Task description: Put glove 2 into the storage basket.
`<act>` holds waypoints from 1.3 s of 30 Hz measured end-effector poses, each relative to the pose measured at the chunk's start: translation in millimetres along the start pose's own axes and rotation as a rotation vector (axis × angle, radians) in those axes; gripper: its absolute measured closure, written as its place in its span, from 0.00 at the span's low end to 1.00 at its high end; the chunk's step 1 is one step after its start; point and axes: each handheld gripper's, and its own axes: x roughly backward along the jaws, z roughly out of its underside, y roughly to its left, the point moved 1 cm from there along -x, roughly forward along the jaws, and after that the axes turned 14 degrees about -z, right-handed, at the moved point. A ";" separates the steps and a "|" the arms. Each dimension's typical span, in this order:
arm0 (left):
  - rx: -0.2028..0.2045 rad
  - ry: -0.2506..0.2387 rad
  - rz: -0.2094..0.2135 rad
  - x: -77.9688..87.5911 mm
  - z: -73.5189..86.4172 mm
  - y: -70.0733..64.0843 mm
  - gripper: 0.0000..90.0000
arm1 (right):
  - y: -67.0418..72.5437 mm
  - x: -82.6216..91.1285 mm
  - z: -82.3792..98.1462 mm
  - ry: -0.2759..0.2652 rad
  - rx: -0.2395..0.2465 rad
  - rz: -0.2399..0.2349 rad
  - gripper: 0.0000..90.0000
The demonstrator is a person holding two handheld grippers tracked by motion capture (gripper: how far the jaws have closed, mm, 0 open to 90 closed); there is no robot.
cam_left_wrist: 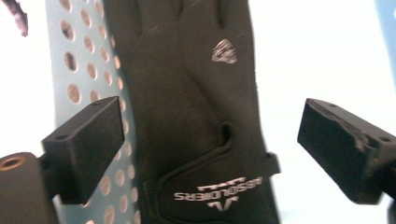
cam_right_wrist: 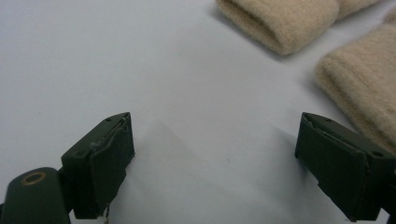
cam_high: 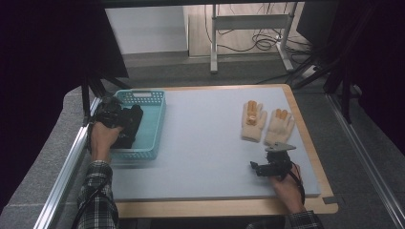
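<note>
Grey table mat [cam_high: 205, 143] carries a teal basket [cam_high: 155, 125] where a black glove [cam_left_wrist: 196, 116] lies between the left gripper's [cam_left_wrist: 210, 149] wide-open jaws; beige gloves [cam_high: 262, 121] sit near the right gripper [cam_right_wrist: 212, 154], its jaws apart on nothing.

Two beige gloves [cam_high: 265, 123] on grey mat [cam_high: 205, 143], prob. knit.

The left gripper [cam_high: 125, 125] hovers over the perforated turquoise plastic basket [cam_high: 155, 121], jaws spread wide with nothing pinched. The right gripper [cam_high: 256, 168] rests far right of that basket, jaws likewise apart.
</note>
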 end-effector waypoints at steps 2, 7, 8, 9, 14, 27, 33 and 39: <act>0.012 -0.045 0.035 5.2 0.8 -0.8 0.05 | 0.0 0.0 0.0 0.000 0.000 0.000 0.12; -0.004 -0.190 0.133 20.6 2.5 -9.7 0.03 | 0.0 0.0 0.0 0.000 0.001 0.000 0.12; -0.012 -0.215 0.145 23.6 2.7 -12.6 0.02 | 0.0 0.0 0.0 0.000 0.000 0.000 0.12; -0.023 -0.238 0.159 26.5 2.9 -15.5 0.01 | 0.0 0.0 0.0 0.000 0.000 0.000 0.12; -0.044 -0.306 0.205 39.8 2.7 -28.4 0.01 | 0.0 0.0 0.0 0.000 0.000 0.000 0.12; -0.072 -0.472 0.365 67.0 7.5 -61.2 0.00 | 0.0 0.1 0.0 0.001 0.000 0.000 0.12; -0.118 -0.491 0.423 75.6 16.8 -81.0 0.00 | 0.0 0.1 0.0 0.001 0.000 0.000 0.13; -0.195 -0.520 0.469 88.4 29.1 -109.1 0.00 | 0.1 -0.1 0.0 0.000 0.000 0.001 0.13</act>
